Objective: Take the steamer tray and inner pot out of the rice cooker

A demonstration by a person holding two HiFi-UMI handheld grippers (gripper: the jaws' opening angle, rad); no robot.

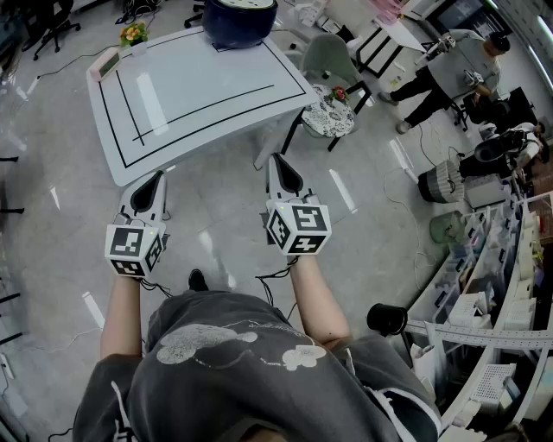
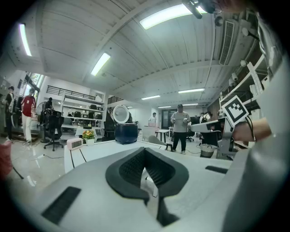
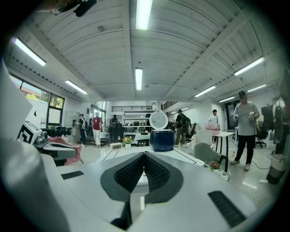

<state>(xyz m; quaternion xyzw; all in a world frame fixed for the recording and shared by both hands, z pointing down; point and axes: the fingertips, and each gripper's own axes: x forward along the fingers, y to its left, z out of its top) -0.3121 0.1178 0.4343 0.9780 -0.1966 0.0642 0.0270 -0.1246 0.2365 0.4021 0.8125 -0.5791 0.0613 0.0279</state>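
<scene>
Rice cooker (image 1: 240,19): sitting at the far edge of the white table (image 1: 199,86), dark blue, with its round lid (image 3: 158,120) standing open in both gripper views. Not seeing the steamer tray or the inner pot from here; presumably both lying inside.

Standing well back from the table, holding the left gripper (image 1: 159,176) and the right gripper (image 1: 276,159) side by side and roughly level, short of the near edge and well apart from the cooker. Holding both pairs of jaws pressed together, pinching nothing.

Judging the step in hand: approaching, with nothing lifted out yet.

Next, probably: walking up to the table, reaching across to the far edge, and spreading one gripper's jaws before coming down over the open top. Taking the steamer tray by its rim first, as likely resting above the pot. Possibly steadying the cooker's body with the other gripper while lifting, and minding the upright lid behind and the flower pot (image 1: 132,33) at the far left corner.
</scene>
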